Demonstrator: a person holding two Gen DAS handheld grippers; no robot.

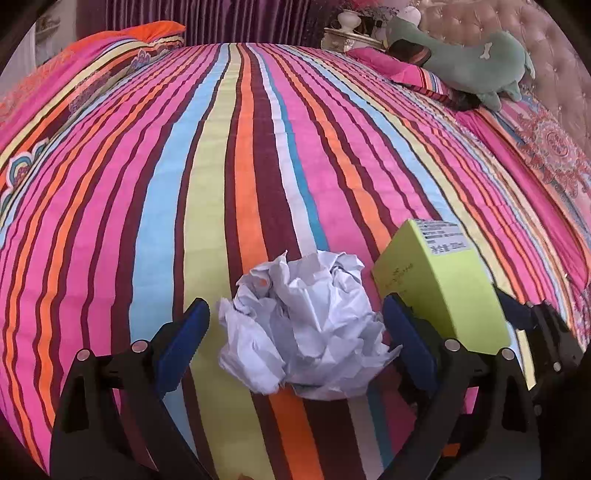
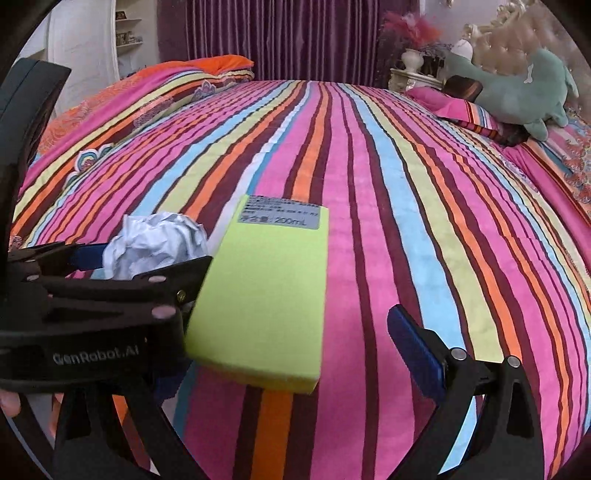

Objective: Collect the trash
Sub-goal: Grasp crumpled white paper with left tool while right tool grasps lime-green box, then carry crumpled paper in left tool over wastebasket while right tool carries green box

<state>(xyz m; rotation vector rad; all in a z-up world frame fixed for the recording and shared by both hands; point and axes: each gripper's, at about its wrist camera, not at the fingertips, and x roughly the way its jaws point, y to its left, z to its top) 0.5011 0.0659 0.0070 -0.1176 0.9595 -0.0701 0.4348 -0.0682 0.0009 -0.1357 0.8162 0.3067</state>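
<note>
Crumpled white paper (image 1: pixel 303 325) lies on the striped bedspread (image 1: pixel 258 147) between the spread blue pads of the left gripper (image 1: pixel 295 328), neither pad pressing it. Just outside its right-hand jaw lies a lime-green box (image 1: pixel 439 284), and only the left wrist view shows how close that jaw stands to the box's side. From the right wrist view the box's printed label and full top face show, the box lying between the released jaws of the right gripper (image 2: pixel 291 332); one blue pad stands clear of the box's right edge, the other is hidden behind the left gripper's black frame, so contact there cannot be told. Beyond both jaws the bedspread runs open toward a green plush toy (image 2: pixel 524 92) resting on a pillow (image 2: pixel 454 105) at the headboard (image 1: pixel 517 33).
</note>
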